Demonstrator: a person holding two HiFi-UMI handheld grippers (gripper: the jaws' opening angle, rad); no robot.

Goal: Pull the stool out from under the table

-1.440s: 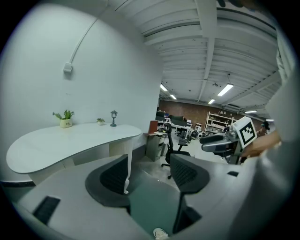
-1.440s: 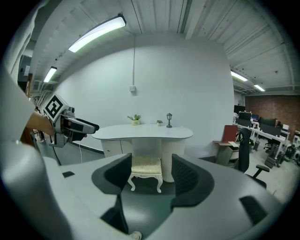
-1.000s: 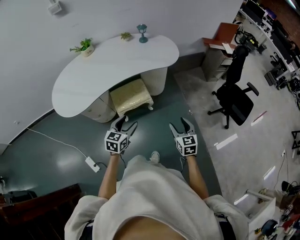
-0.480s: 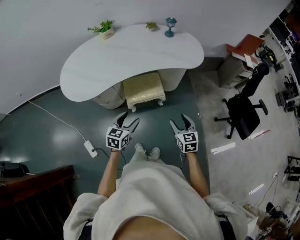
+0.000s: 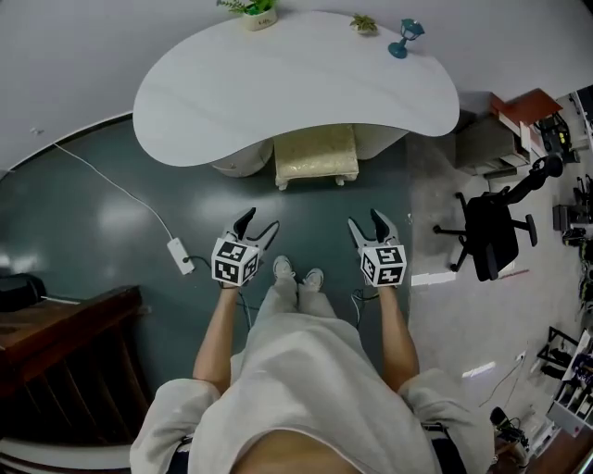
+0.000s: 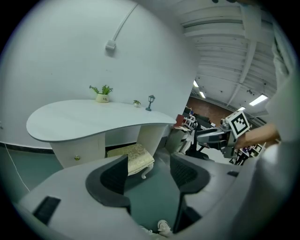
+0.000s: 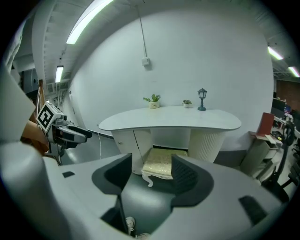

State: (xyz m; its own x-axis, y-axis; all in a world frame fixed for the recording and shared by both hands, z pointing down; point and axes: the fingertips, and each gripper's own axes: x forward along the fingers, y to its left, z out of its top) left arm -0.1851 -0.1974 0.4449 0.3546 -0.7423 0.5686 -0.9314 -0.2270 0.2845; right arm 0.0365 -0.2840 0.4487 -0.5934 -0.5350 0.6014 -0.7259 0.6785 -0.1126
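Your left gripper (image 5: pixel 259 220) and right gripper (image 5: pixel 367 222) are both held out in front of you, jaws apart with nothing between them, well short of the stool (image 5: pixel 315 154). The stool sits tucked under the front edge of the white table (image 5: pixel 278 88). From your head only its cushioned front part and two front legs show; the tabletop hides the rest. In each gripper view a dark jaw pad covers one side of the seat. The potted plant (image 5: pixel 248 7) at the table's far edge is cut off by the frame.
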